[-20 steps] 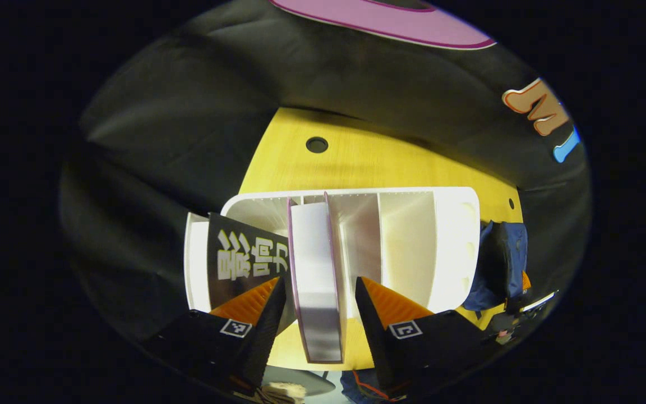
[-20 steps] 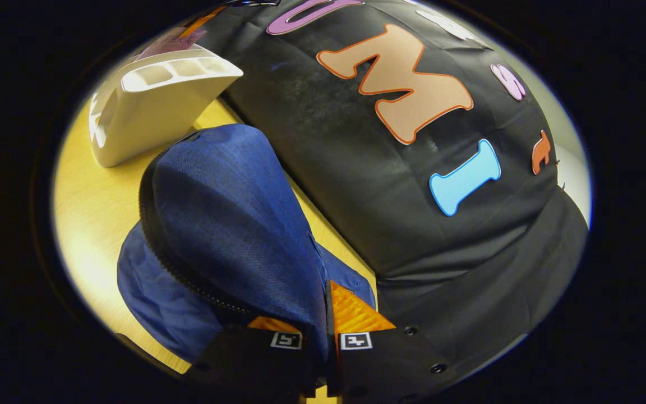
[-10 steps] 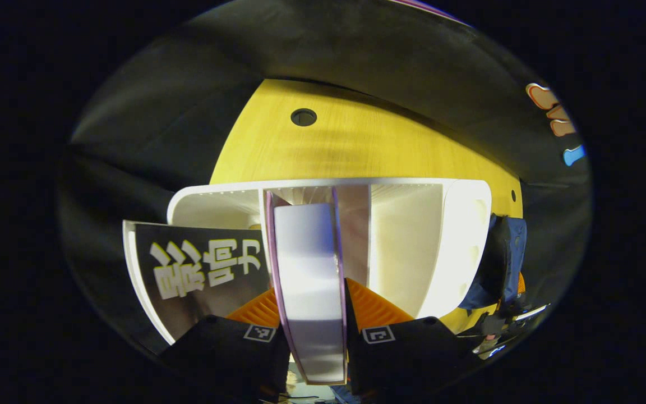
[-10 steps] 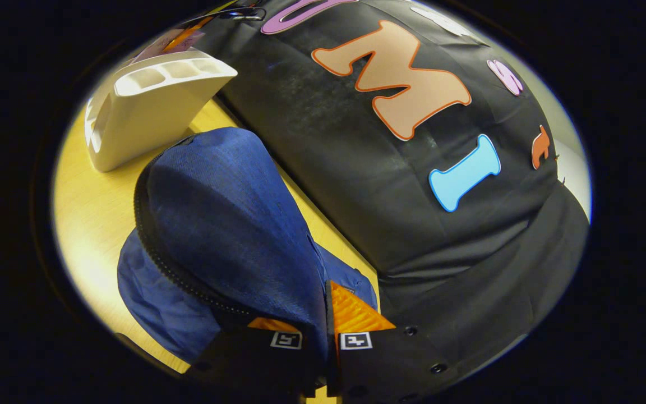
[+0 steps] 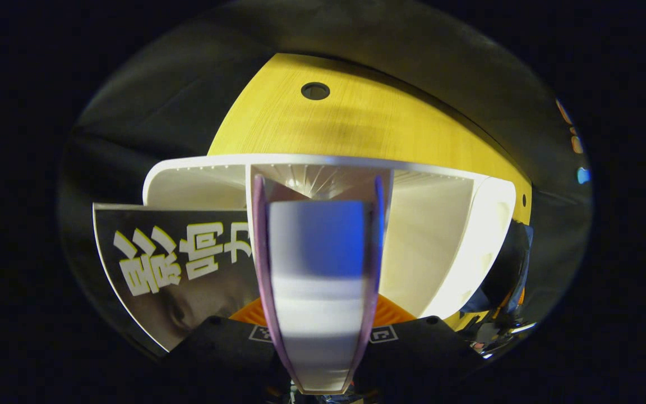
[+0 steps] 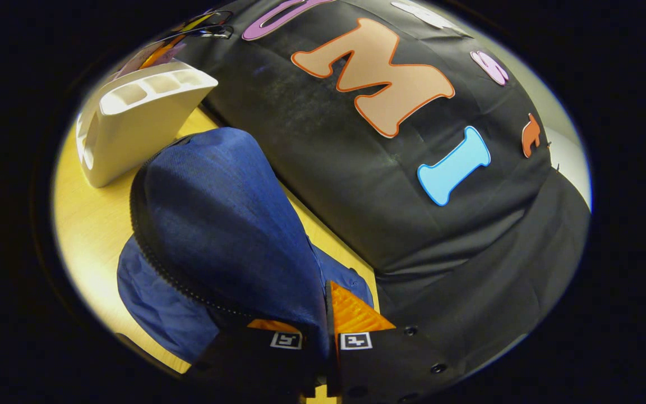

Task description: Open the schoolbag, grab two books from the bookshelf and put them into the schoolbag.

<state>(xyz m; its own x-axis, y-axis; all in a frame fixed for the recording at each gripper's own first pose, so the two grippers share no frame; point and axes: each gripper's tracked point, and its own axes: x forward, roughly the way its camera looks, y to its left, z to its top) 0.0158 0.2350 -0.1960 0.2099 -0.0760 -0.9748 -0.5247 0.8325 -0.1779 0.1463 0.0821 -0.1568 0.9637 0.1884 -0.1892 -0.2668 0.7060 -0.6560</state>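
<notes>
at 6 o'clock of the left gripper view, the left gripper [image 5: 318, 336] jaws were clamped on a purple-edged book [image 5: 318, 292] in the white bookshelf [image 5: 446, 235]; the right gripper [image 6: 323, 331] jaws were clamped on the blue schoolbag [image 6: 216, 213] flap.

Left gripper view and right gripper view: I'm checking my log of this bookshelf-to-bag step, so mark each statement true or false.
1. The left claw has the purple-edged book between its fingers. True.
2. The white plastic bookshelf lies on the floor. False: it stands on the yellow wooden table.
3. The right claw is shut on fabric of the blue cloth schoolbag. True.
4. The black book with large pale lettering is already inside the schoolbag. False: it leans at the bookshelf, beside the gripped book.
5. The schoolbag sits on top of the bookshelf. False: it rests on the table next to it.
</notes>
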